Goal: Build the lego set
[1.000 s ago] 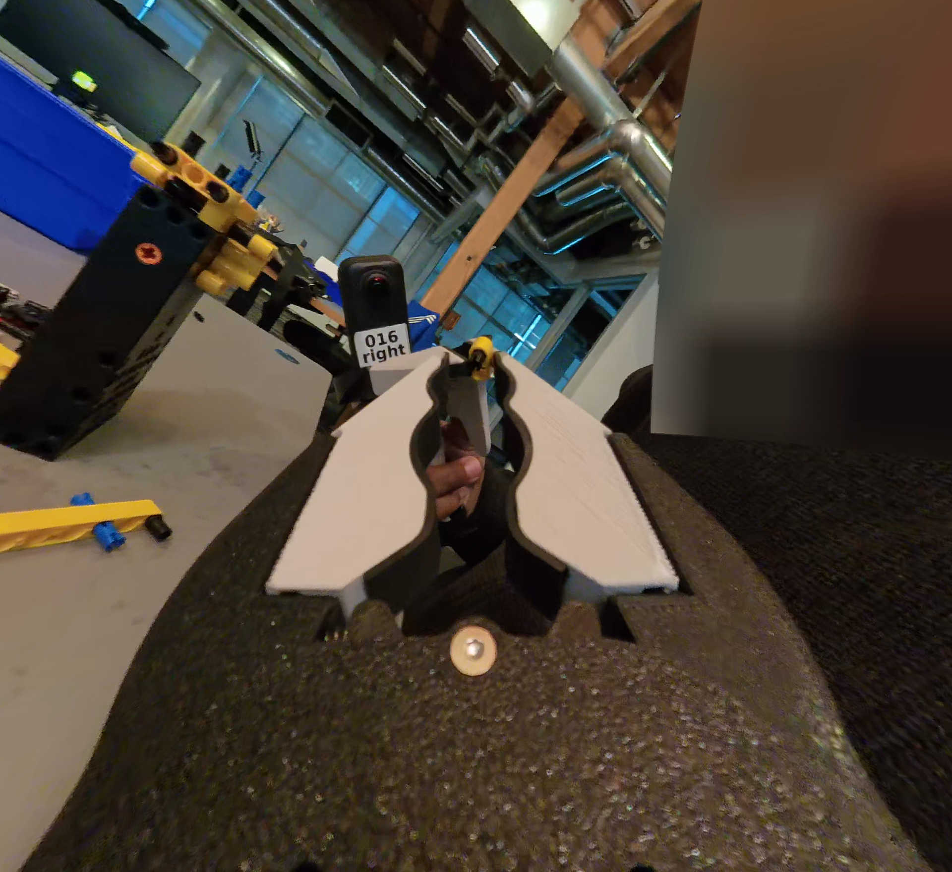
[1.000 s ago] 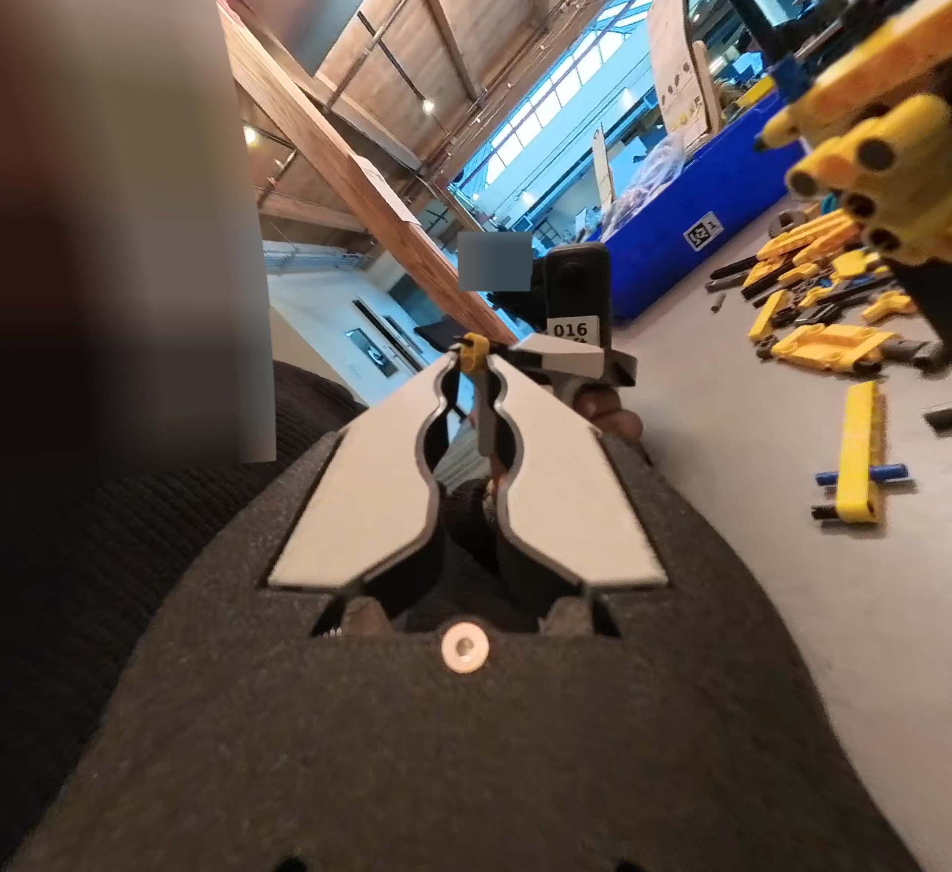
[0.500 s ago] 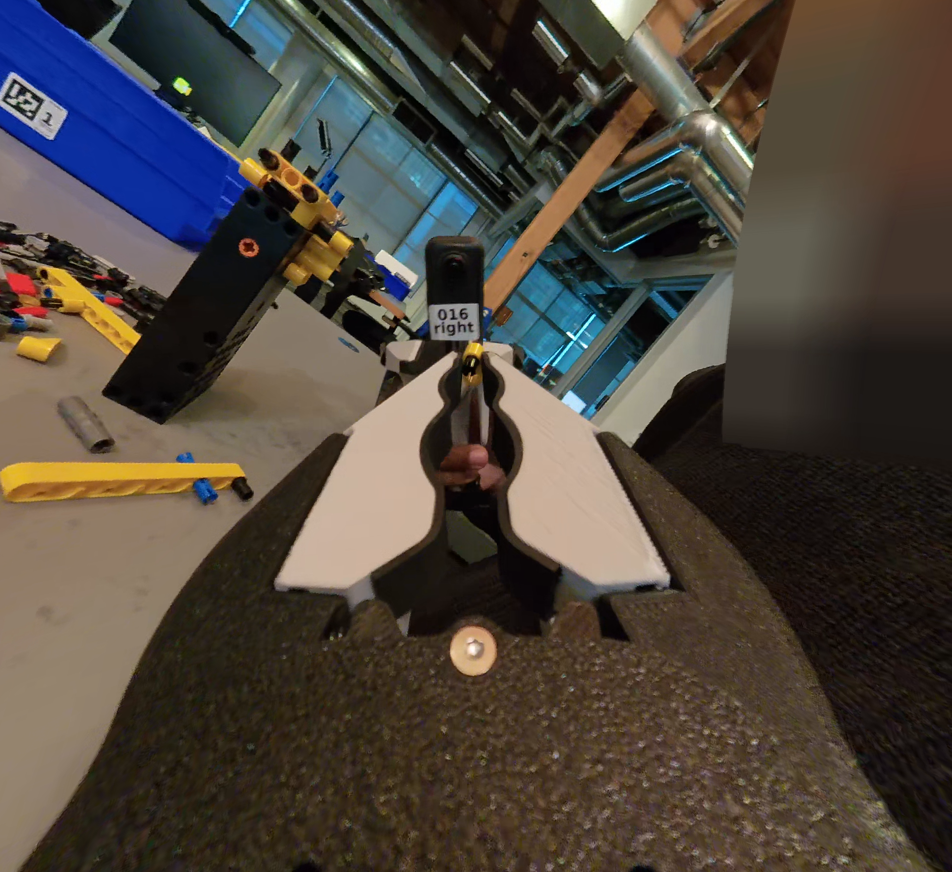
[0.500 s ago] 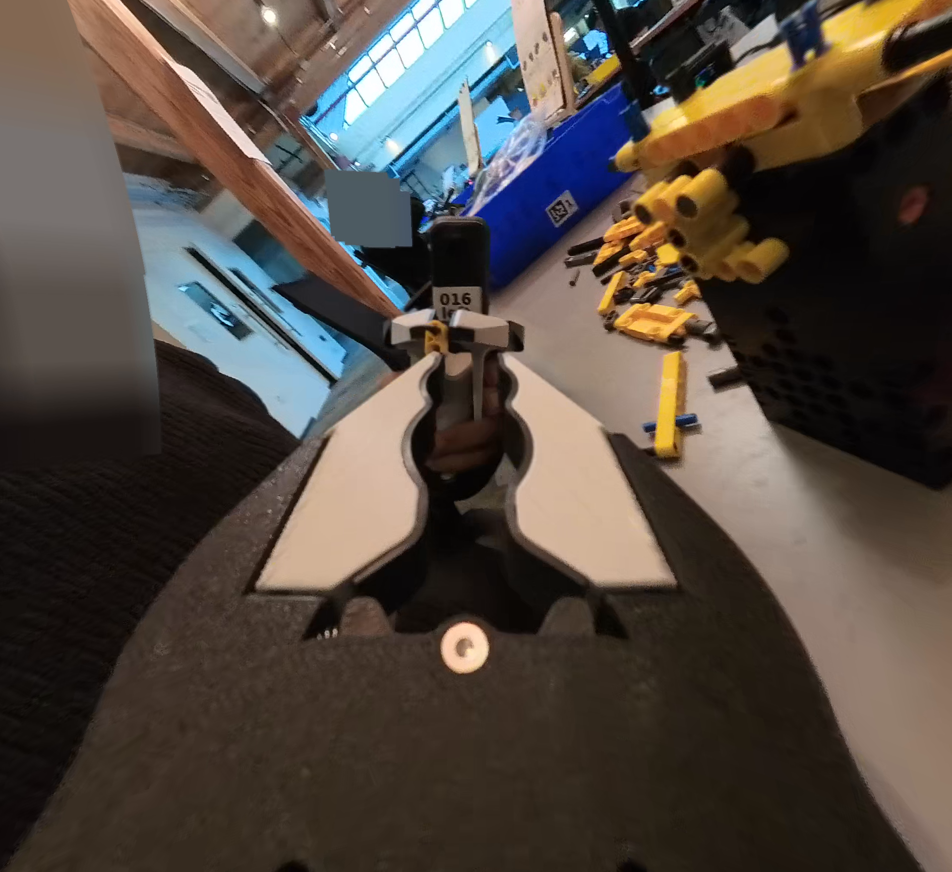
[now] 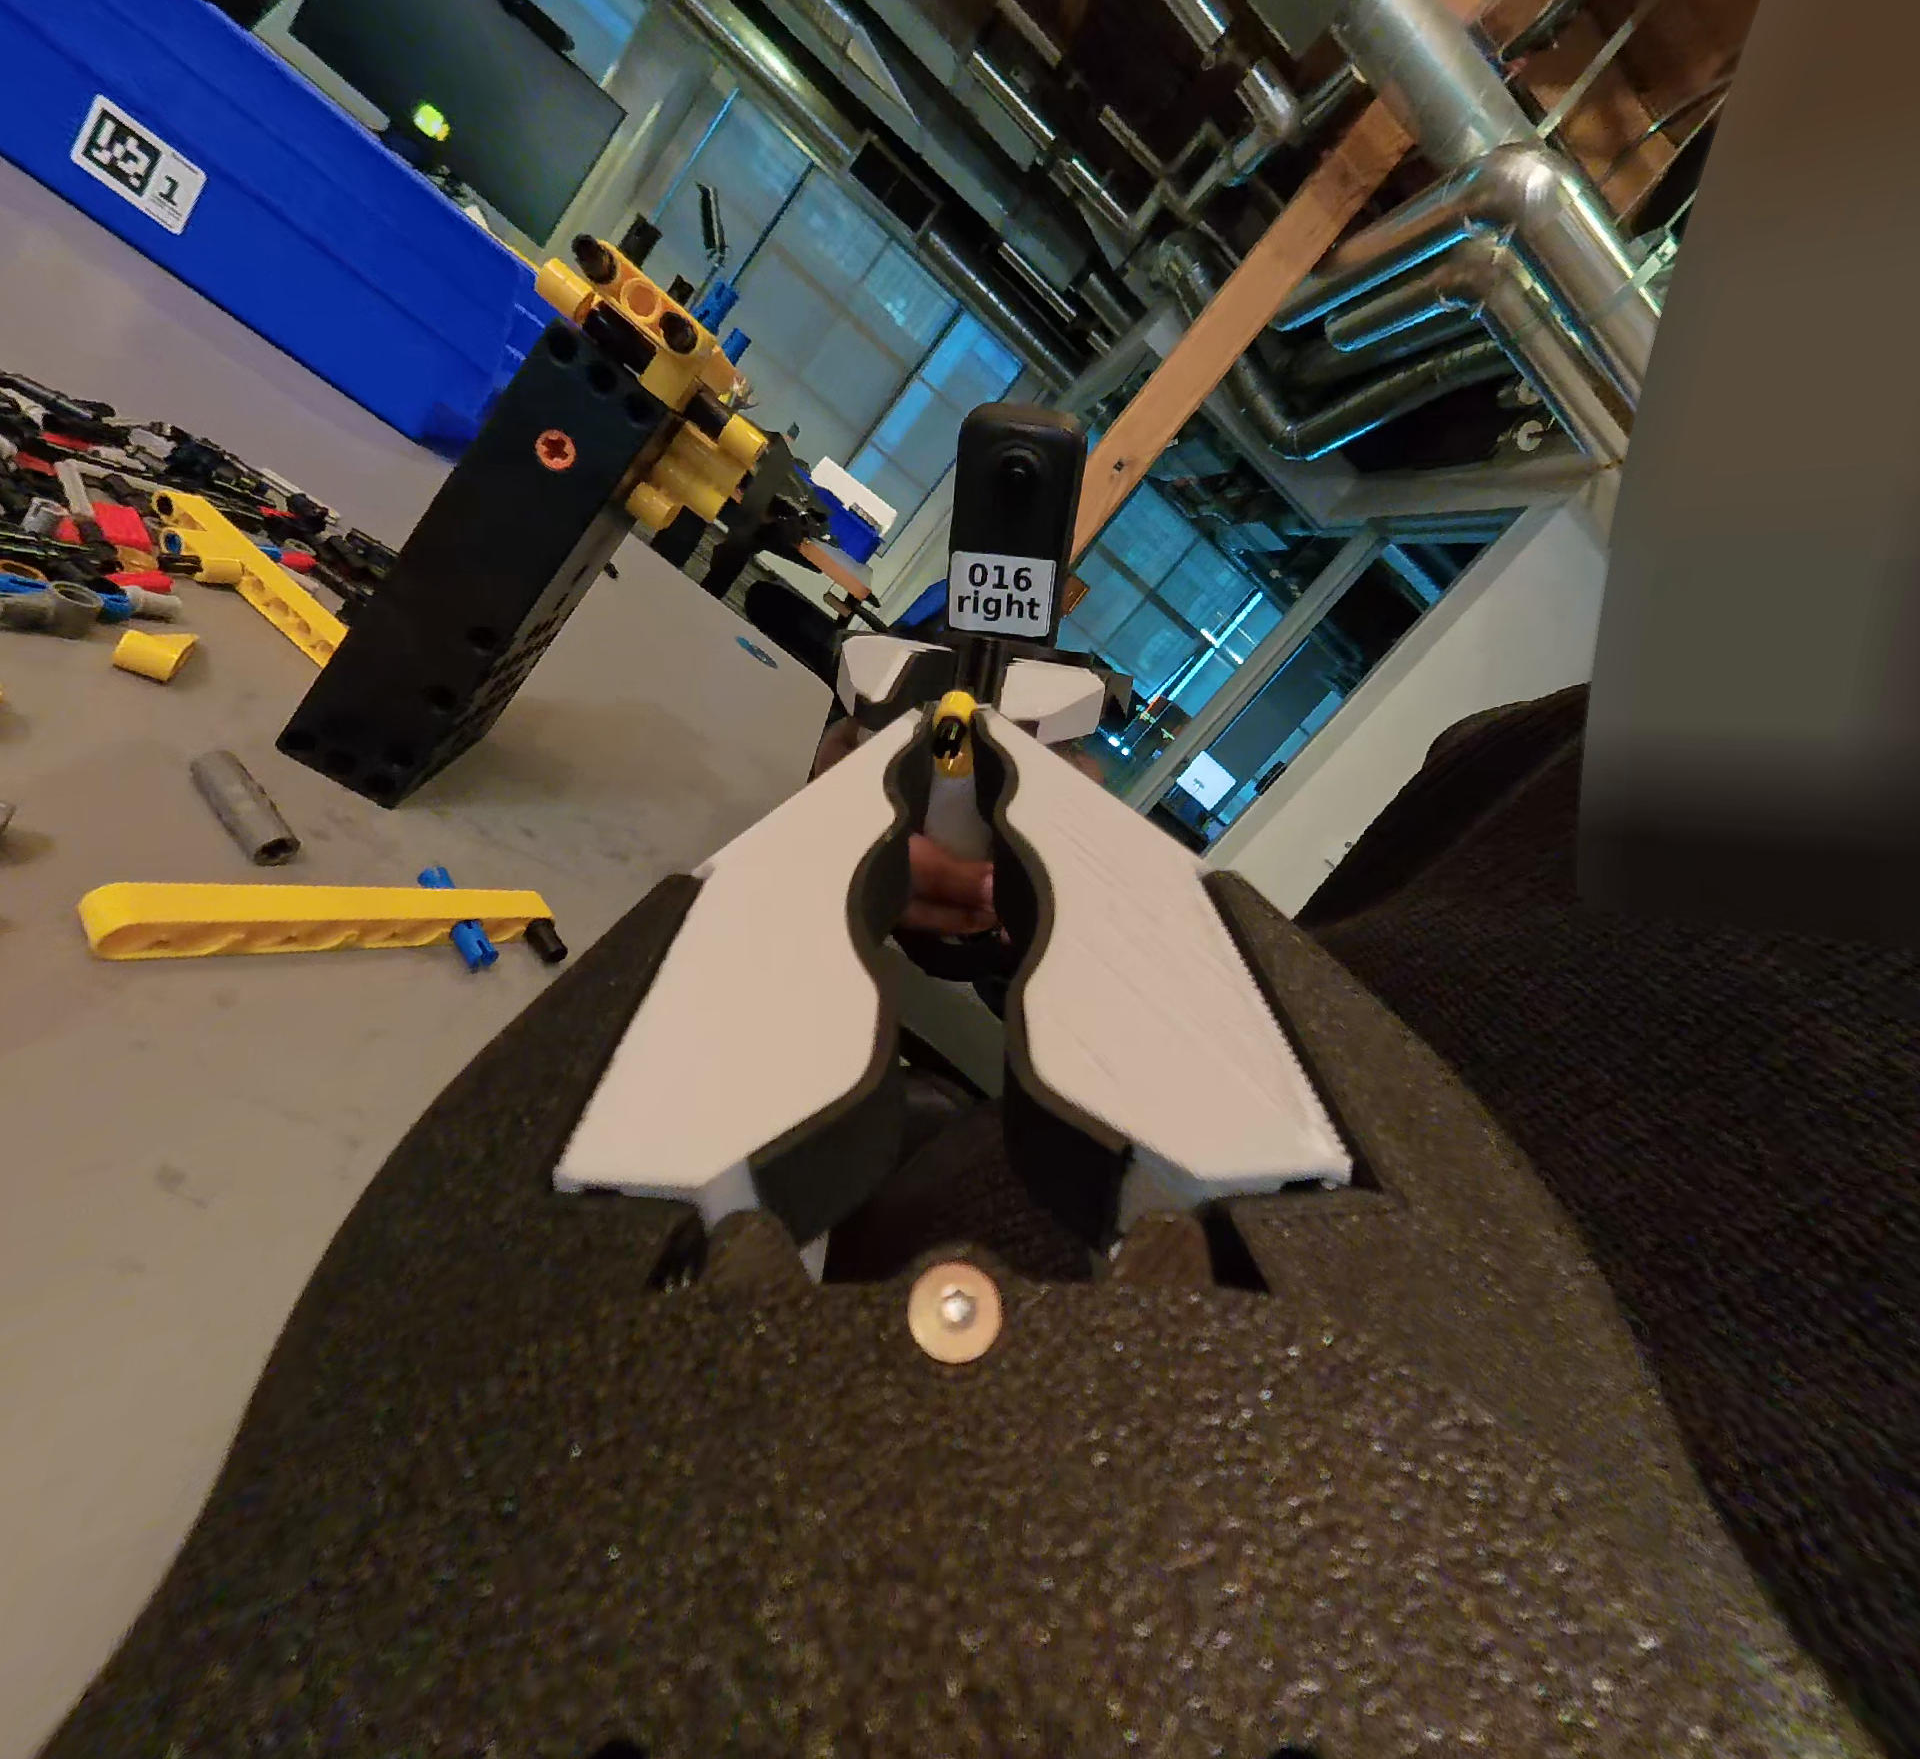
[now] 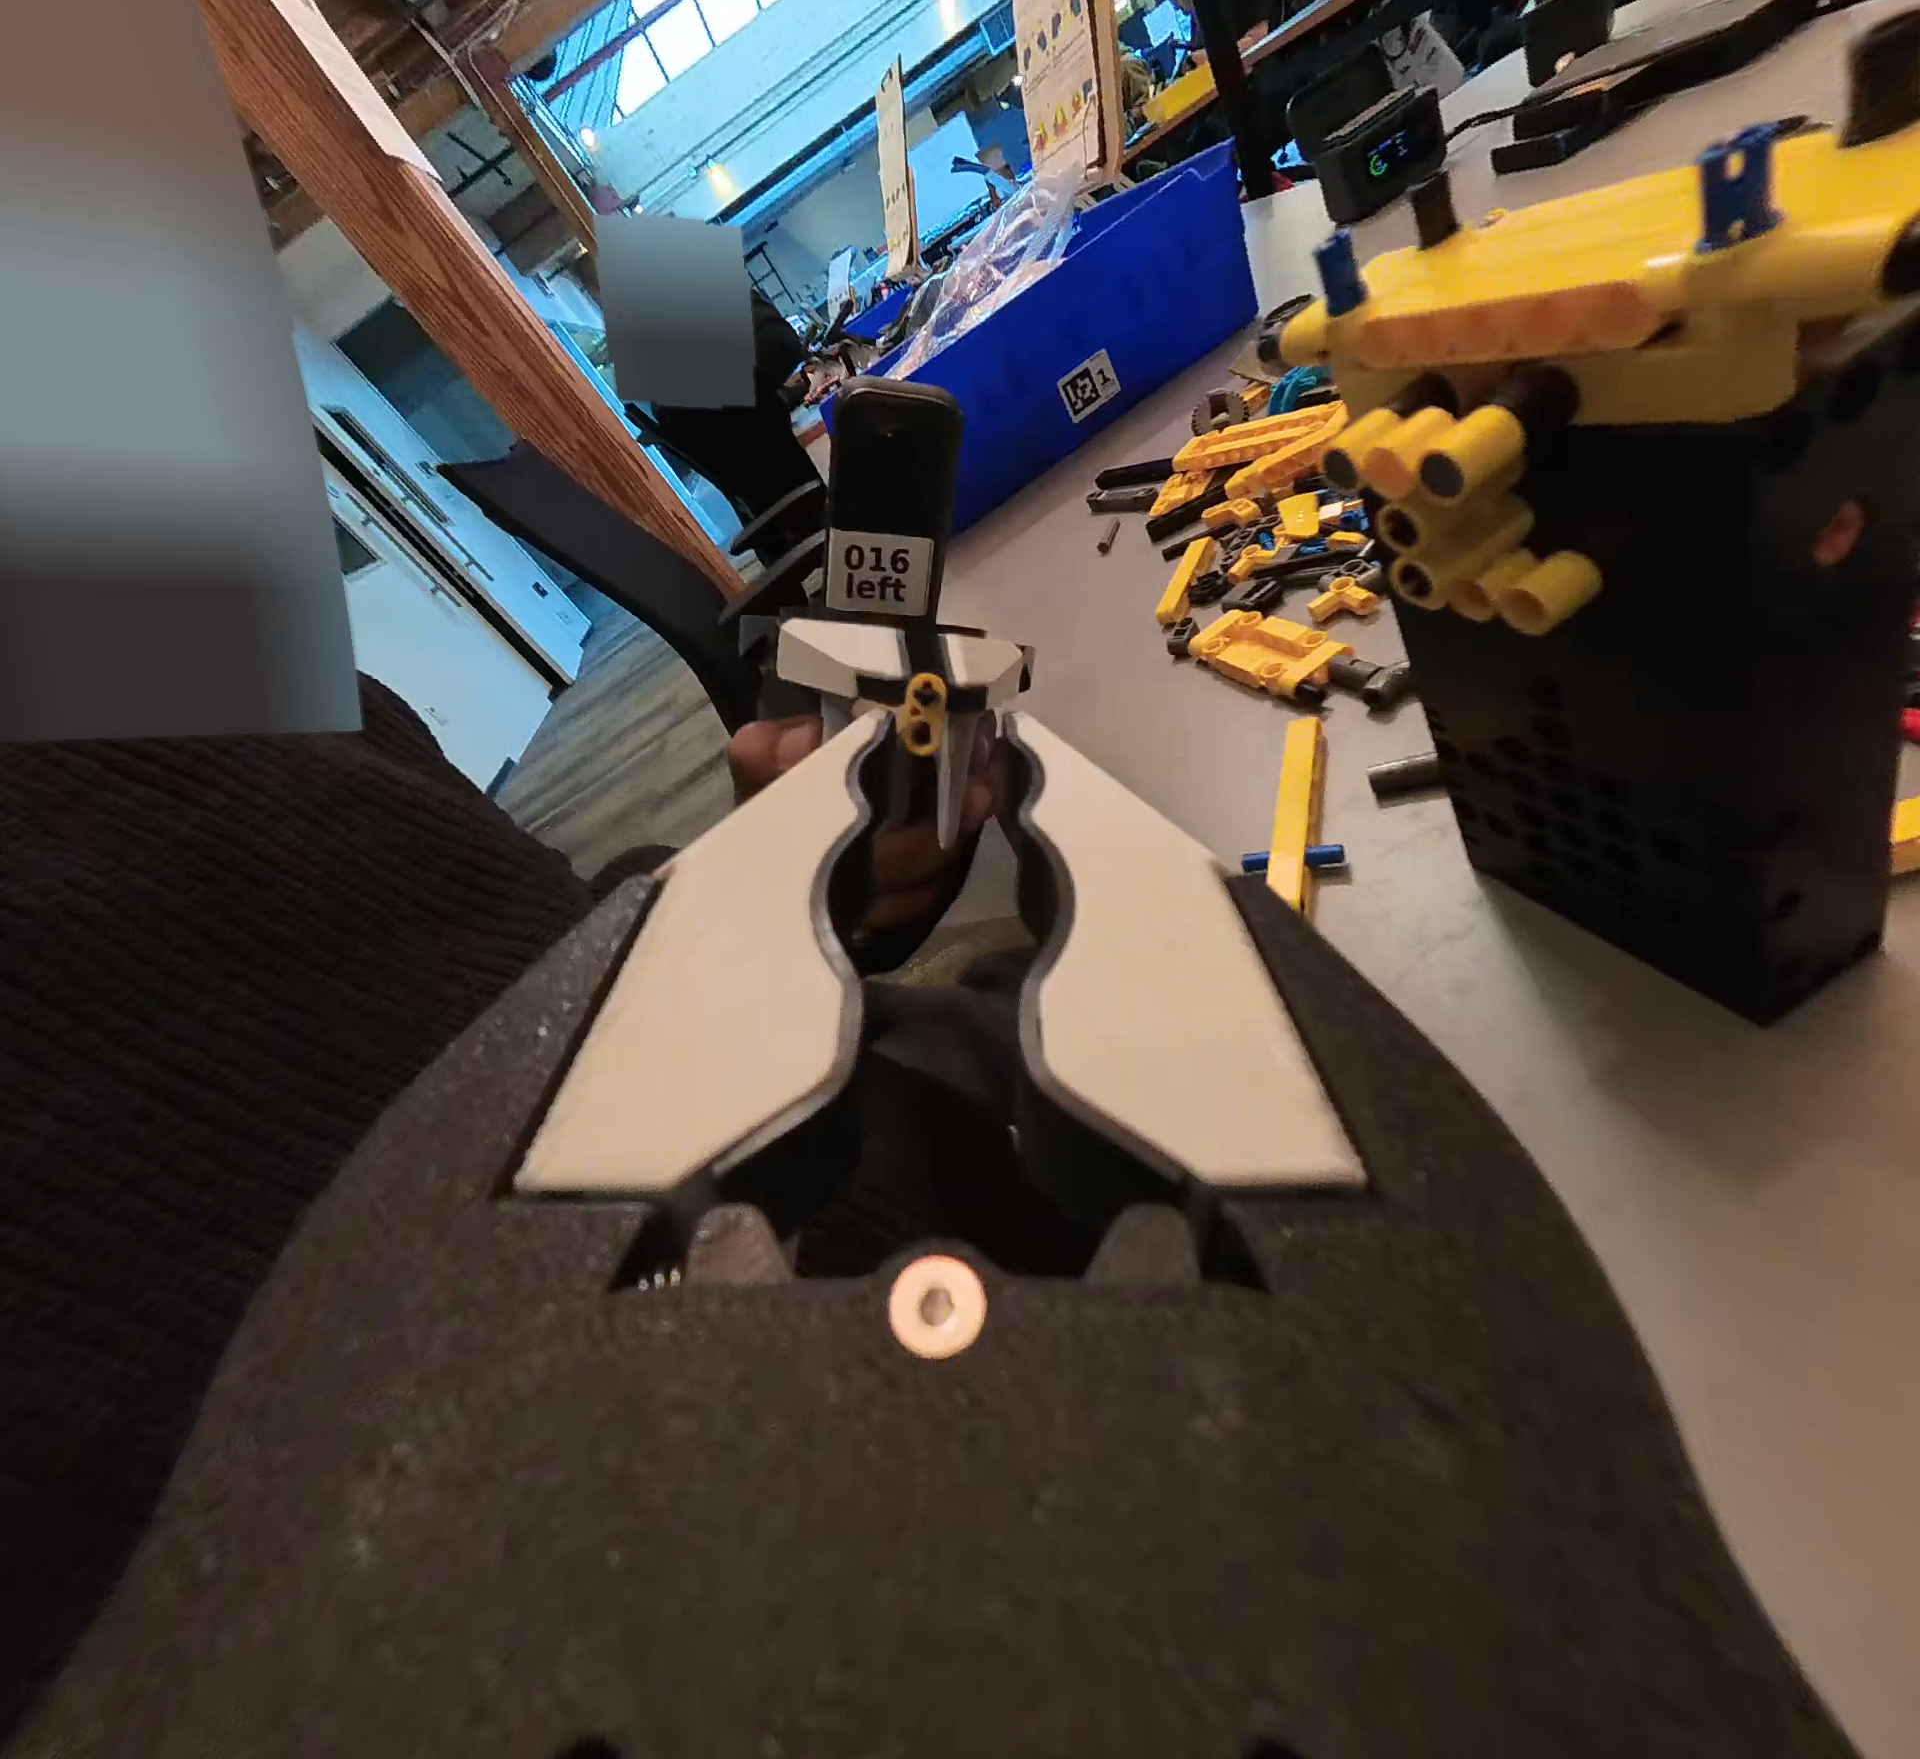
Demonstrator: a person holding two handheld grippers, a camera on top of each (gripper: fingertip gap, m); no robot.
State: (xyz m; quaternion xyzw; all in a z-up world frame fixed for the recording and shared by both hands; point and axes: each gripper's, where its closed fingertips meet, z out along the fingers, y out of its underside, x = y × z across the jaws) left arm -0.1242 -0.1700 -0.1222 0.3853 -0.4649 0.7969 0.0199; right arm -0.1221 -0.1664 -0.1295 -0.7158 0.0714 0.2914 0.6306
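Grey worktop (image 5: 208, 1138) carries all. Blue bin (image 6: 1091, 327) at far edge, beyond black block (image 6: 1662, 722). Block upright, yellow beams on top. Loose yellow beam (image 5: 312, 920) lies flat before block.

Left tool (image 5: 951, 738) and right tool (image 6: 920, 717) meet tip to tip beside block, off worktop edge. Both nearly closed, pinching same small yellow connector (image 6: 920, 710).

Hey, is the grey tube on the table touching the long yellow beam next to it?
Apart. The left wrist view shows bare table between the grey tube and the long yellow beam; the tube lies beyond the beam.
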